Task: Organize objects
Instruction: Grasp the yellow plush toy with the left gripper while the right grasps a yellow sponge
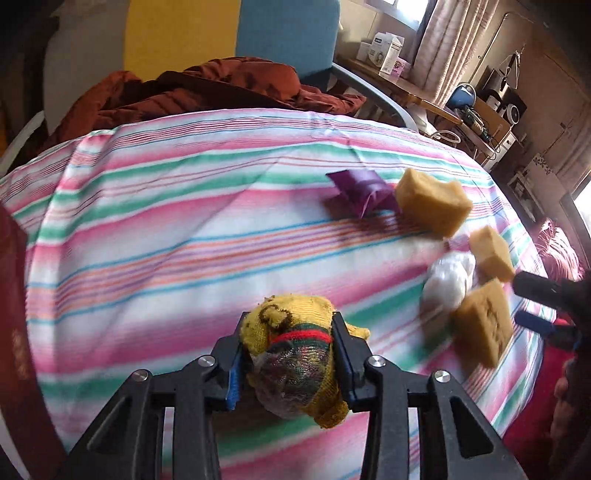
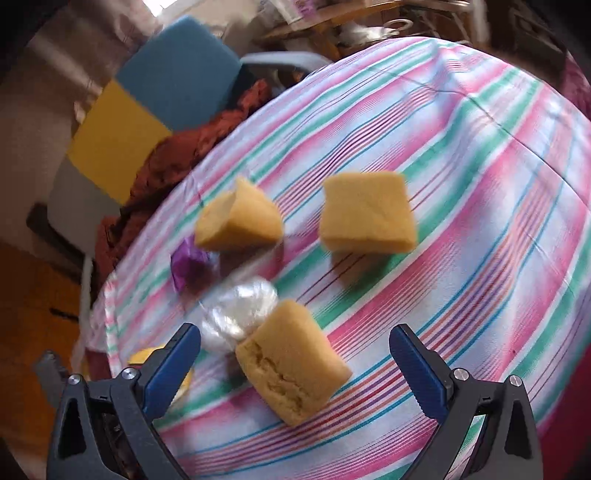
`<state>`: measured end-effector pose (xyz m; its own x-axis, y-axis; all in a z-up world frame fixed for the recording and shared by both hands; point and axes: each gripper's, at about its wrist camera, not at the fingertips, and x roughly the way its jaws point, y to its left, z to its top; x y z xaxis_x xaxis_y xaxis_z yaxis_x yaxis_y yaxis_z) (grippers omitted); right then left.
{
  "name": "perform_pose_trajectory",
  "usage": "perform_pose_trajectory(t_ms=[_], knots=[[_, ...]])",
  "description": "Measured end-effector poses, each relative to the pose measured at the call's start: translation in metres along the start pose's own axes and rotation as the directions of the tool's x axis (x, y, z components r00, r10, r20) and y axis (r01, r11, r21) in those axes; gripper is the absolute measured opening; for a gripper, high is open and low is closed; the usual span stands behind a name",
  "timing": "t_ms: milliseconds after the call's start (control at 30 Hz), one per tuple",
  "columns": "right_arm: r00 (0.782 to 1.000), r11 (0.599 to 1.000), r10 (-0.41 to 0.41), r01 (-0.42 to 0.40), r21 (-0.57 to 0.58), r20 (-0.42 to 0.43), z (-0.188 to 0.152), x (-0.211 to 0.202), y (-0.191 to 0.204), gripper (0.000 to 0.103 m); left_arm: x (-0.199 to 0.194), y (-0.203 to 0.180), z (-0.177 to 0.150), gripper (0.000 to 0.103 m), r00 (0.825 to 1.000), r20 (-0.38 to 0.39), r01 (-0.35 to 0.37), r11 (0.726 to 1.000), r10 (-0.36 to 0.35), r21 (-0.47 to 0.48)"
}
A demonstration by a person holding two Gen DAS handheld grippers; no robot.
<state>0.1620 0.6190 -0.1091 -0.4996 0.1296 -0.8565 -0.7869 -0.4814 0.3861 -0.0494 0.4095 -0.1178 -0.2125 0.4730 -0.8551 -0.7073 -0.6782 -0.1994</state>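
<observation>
My left gripper (image 1: 288, 328) is shut on a balled yellow sock (image 1: 291, 350) with red and green stripes, its pads pressing both sides above the striped cloth (image 1: 166, 229). My right gripper (image 2: 291, 354) stands open, its blue-padded fingers (image 2: 417, 365) wide on either side of the nearest yellow sponge block (image 2: 291, 362), not touching it. Two more sponge blocks (image 2: 236, 221) (image 2: 369, 214) lie farther off. A clear plastic wad (image 2: 240, 306) and a purple wrapper (image 2: 186, 266) lie to the left. The left wrist view shows the sponges (image 1: 432, 203), the wad (image 1: 448, 277) and the right gripper's fingers (image 1: 535, 288) at its right edge.
A rust-red garment (image 1: 207, 88) is heaped on a chair with a blue and yellow back (image 1: 288, 33) beyond the cloth's far edge. A cluttered wooden desk (image 1: 406, 85) with boxes stands at the back right. A dark red object (image 1: 18, 332) fills the left edge.
</observation>
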Motion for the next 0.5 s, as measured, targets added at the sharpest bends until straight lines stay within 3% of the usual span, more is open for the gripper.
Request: perform_pose_trajectory(t_ms=[167,267,333,367,500], knots=[[0.990,0.982,-0.134,0.126,-0.143,-0.042,-0.007,0.019,0.018,0.103,-0.025,0.009,-0.035,0.040,0.999,0.031,-0.017,1.000,0.017,0.014],[0.973,0.952,-0.223,0.205,-0.228,-0.057,-0.013,0.031,0.027,0.103,-0.030,0.008,-0.048,0.041,0.997,0.070,-0.025,0.999,0.022,0.048],[0.963,0.926,-0.266,0.243,-0.289,-0.041,-0.016,0.035,0.034,0.089,-0.029,0.009,-0.050,0.041,0.996,0.087,-0.019,0.998,0.014,0.061],[0.964,0.921,-0.262,0.237,-0.310,-0.044,-0.018,0.036,0.038,0.069,-0.028,0.012,-0.050,0.041,0.996,0.092,-0.006,0.998,0.001,0.055],[0.953,0.889,-0.302,0.275,-0.366,-0.017,-0.023,0.037,0.045,0.062,-0.027,0.012,-0.055,0.042,0.991,0.136,0.002,0.995,-0.016,0.099]])
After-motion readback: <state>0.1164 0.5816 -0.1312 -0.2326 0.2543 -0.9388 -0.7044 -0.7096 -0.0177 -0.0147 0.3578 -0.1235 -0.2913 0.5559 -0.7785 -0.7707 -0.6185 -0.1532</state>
